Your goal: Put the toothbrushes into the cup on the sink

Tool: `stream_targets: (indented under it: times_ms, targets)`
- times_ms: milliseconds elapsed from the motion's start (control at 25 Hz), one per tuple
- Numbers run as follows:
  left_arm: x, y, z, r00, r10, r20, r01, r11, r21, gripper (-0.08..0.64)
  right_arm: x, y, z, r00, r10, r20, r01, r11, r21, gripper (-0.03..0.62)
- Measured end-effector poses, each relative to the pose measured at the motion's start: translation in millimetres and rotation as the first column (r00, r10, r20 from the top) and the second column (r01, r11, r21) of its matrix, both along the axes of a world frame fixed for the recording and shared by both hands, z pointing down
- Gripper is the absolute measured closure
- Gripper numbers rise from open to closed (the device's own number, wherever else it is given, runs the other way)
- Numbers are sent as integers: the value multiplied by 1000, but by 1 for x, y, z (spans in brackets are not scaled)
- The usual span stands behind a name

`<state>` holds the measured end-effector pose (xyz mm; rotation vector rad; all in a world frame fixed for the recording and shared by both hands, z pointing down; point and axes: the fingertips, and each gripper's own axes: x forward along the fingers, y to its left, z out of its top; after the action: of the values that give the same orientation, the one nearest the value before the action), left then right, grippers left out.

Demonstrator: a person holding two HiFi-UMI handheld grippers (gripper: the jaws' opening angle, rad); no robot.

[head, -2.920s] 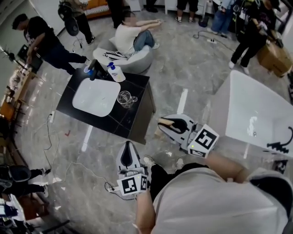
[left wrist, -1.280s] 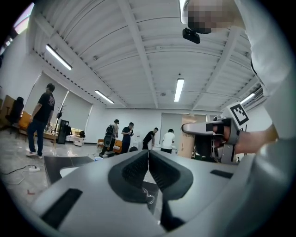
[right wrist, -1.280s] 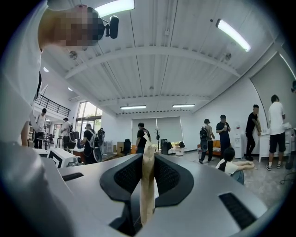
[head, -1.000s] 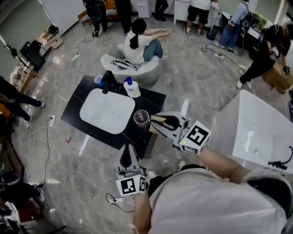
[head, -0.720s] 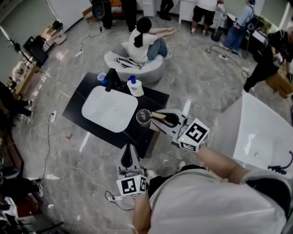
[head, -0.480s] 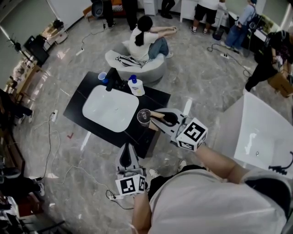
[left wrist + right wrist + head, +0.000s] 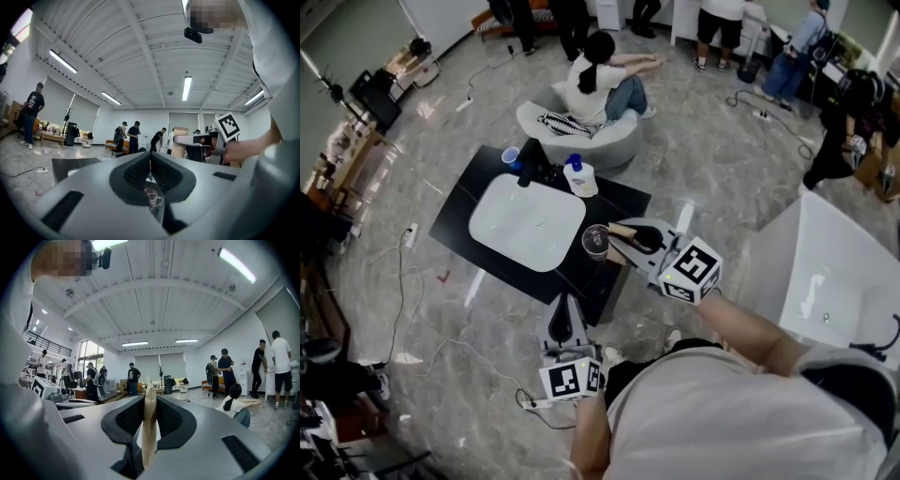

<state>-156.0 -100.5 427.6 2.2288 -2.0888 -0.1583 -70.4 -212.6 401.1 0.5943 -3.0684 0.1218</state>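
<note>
Pale wooden toothbrush (image 7: 149,427) — clenched lengthwise in the right tongs (image 7: 636,240) — points at the clear glass cup (image 7: 595,241) just ahead of their tips; the left tongs (image 7: 563,319), closed and empty, hang farther back.

I read no words, brands or numbers anywhere; the marker cubes (image 7: 692,269) show only black-and-white square patterns.
</note>
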Motion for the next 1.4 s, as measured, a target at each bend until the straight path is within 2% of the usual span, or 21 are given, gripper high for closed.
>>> stream_targets:
  times_ms: [400, 920, 1400]
  targets:
    - [-7, -5, 8, 1000, -13, -21, 12, 1000, -17, 551, -8, -15, 17, 1000, 15, -22, -16, 999, -29, 509]
    - [-17, -15, 17, 1000, -6, -28, 5, 999, -38, 551, -15, -42, 28, 998, 63, -8, -63, 996, -68, 509]
    - [-30, -24, 23, 999, -18, -35, 16, 998, -61, 551, -24, -70, 52, 990, 142, -16, -143, 986, -90, 509]
